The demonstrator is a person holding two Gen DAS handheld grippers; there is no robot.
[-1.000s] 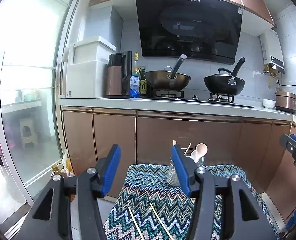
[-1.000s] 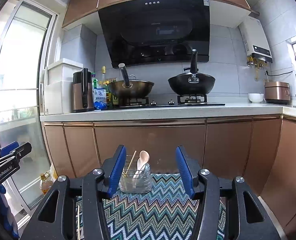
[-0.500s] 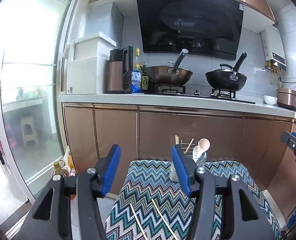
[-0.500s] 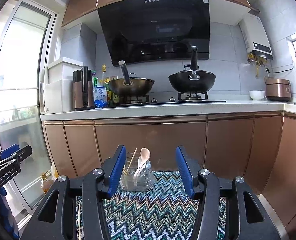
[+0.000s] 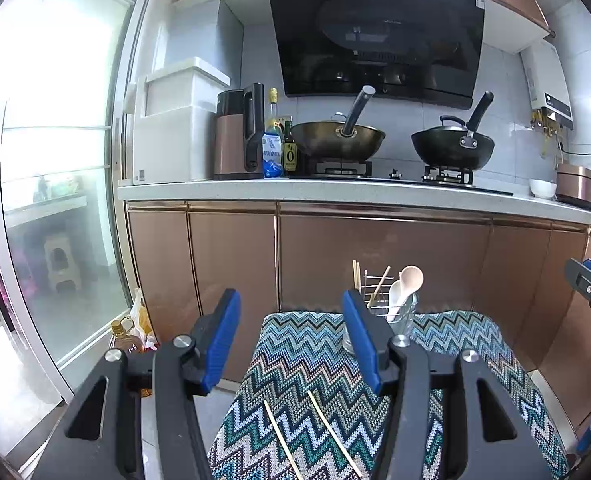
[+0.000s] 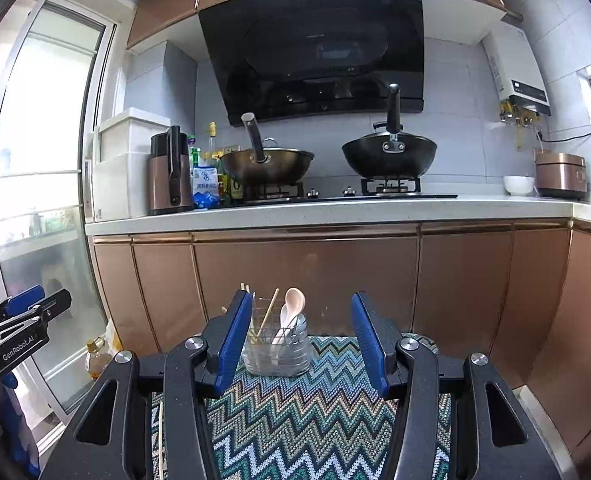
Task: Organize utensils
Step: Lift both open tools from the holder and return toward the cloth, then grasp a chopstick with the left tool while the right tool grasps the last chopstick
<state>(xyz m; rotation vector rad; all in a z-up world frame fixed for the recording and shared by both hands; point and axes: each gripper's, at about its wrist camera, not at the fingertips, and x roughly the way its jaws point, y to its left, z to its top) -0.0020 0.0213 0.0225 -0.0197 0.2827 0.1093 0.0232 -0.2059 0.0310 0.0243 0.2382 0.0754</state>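
A clear holder (image 6: 277,350) stands at the far end of a zigzag-patterned cloth (image 6: 315,412). It holds chopsticks and two pale spoons (image 6: 291,312). It also shows in the left wrist view (image 5: 399,308), partly behind my finger. Two loose chopsticks (image 5: 307,432) lie on the cloth (image 5: 295,360) below my left gripper (image 5: 291,338), which is open and empty. My right gripper (image 6: 301,340) is open and empty, above the cloth, with the holder between its fingers in view. One chopstick (image 6: 160,436) lies at the cloth's left edge.
Copper cabinet fronts (image 6: 303,276) stand right behind the cloth. The counter above carries two woks (image 6: 389,156), a kettle (image 6: 169,172) and bottles. A glass door (image 5: 55,200) is at the left, with an oil bottle (image 5: 125,338) on the floor.
Both views have tilted slightly downward, so the holder and cloth sit a little higher in frame. Both grippers stay open and empty; the utensils have not moved.
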